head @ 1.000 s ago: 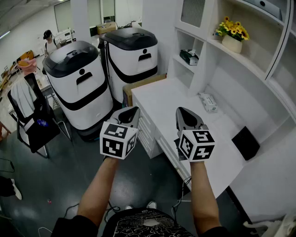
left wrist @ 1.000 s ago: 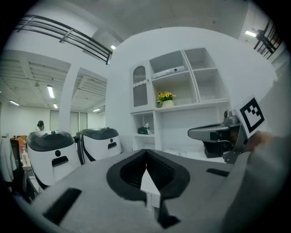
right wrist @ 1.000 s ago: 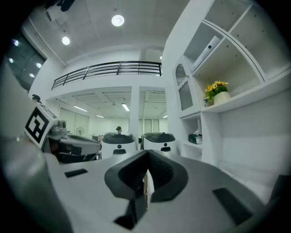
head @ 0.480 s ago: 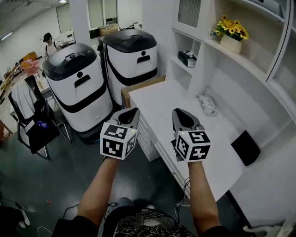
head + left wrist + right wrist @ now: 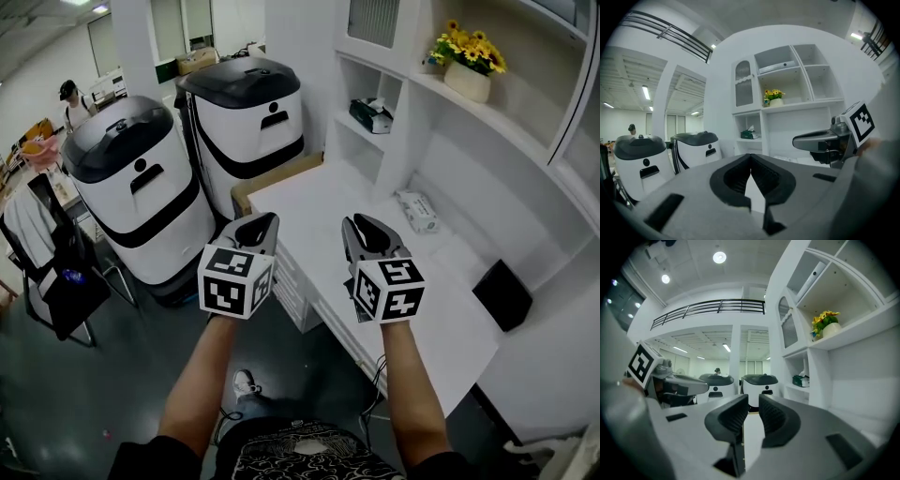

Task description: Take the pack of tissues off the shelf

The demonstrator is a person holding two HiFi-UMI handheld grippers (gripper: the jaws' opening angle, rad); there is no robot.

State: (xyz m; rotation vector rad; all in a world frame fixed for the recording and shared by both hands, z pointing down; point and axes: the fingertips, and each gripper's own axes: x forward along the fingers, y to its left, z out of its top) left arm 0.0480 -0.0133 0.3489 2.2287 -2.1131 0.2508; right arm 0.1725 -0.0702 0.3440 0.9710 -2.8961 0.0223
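Two tools hang mid-frame in the head view, with the pack of tissues (image 5: 370, 114) on the shelf (image 5: 354, 123) at upper right. In the left gripper view, the left tool (image 5: 750, 157) is closed and empty. In the right gripper view, the right tool (image 5: 751, 401) has just been opening, slightly apart with nothing between.

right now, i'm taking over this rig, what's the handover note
Left gripper: shut, empty.
Right gripper: jaws slightly apart, just been opening, nothing between them.
Both are held in front of the desk, well short of the shelf.
Tissue pack: in an open shelf cubby, untouched. A white packet lies on the desk.
Done: nothing yet.
Left: reach into the cubby, grip the tissue pack, bring it out.
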